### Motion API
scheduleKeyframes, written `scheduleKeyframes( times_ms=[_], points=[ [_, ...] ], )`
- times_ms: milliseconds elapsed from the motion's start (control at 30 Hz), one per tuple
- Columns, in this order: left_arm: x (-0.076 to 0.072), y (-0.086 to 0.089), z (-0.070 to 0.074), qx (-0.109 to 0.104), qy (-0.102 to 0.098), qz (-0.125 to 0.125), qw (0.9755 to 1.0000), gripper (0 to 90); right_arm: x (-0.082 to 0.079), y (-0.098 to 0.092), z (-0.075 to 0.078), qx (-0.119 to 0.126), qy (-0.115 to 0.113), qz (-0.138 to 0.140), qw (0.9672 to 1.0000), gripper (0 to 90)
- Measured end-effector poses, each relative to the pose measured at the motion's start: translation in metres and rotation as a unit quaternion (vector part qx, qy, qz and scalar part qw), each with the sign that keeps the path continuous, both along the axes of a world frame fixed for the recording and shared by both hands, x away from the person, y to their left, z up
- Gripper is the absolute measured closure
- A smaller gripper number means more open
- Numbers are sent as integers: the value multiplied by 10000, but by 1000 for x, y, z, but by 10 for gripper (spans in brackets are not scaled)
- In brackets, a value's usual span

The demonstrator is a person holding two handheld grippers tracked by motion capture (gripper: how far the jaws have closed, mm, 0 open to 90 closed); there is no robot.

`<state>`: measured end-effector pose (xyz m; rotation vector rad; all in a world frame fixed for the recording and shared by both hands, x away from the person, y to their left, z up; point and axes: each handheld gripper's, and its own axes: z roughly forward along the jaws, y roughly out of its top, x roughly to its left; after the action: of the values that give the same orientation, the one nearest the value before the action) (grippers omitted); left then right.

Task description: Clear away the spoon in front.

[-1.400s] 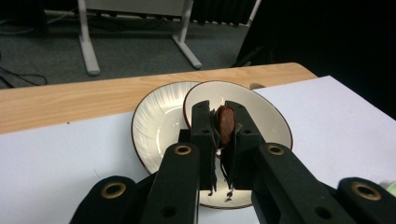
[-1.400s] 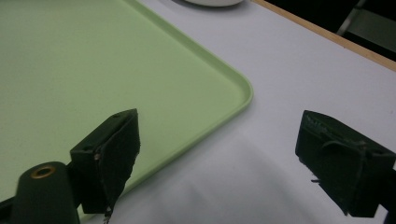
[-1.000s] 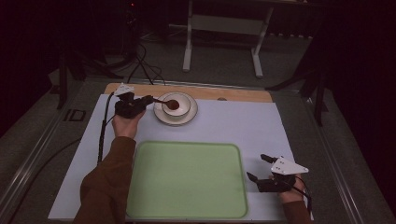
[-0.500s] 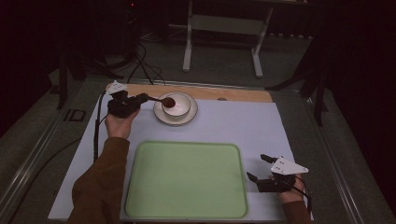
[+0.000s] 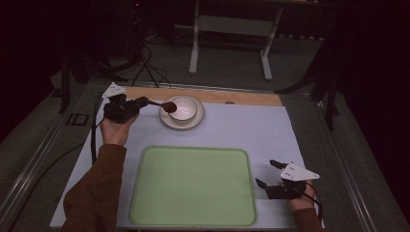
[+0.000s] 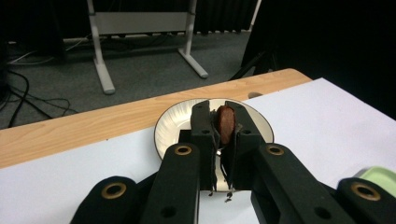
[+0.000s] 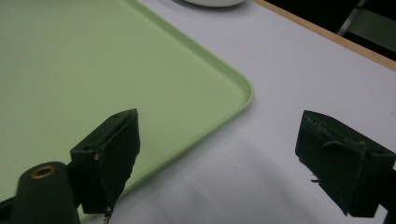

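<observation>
My left gripper [image 5: 163, 105] is shut on a small reddish-brown oval thing [image 5: 169, 107], held just above the left rim of a white bowl [image 5: 184, 108] on a saucer [image 5: 198, 121] at the table's far side. In the left gripper view the brown thing [image 6: 226, 123] stands upright between the jaws of that gripper [image 6: 223, 116], with the saucer's ribbed rim [image 6: 164, 131] behind it. My right gripper [image 5: 266, 173] rests open at the near right, beside the green tray [image 5: 193, 188]. Nothing lies between the wide-apart jaws of the right gripper [image 7: 224, 140], next to the tray's corner [image 7: 243, 91].
A white mat [image 5: 251, 130] covers the table, with a wooden strip [image 5: 241, 98] along the far edge. Beyond the table stand a metal frame [image 5: 196, 48] and loose cables [image 5: 150, 67] on the floor. A cable [image 5: 93, 145] trails from the left gripper.
My left gripper, with the brown thing in it, has drawn leftward and lifted from over the bowl's middle to its left rim. The right gripper has stayed still.
</observation>
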<state>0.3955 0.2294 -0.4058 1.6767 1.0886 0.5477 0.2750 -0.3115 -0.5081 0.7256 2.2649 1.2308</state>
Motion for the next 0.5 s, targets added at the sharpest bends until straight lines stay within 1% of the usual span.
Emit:
scheduleKeyframes(
  times_ms=[200,333,500],
  points=[
    [-7,3,7,83,-23,-68,9999,836,0,0,0,2,3,3,10000,138],
    [-11,7,10,84,-30,-79,9999,836,0,0,0,0,2,6,10000,138],
    [-15,9,13,161,-31,-111,9998,836,0,0,0,7,8,-7,10000,138]
  ],
)
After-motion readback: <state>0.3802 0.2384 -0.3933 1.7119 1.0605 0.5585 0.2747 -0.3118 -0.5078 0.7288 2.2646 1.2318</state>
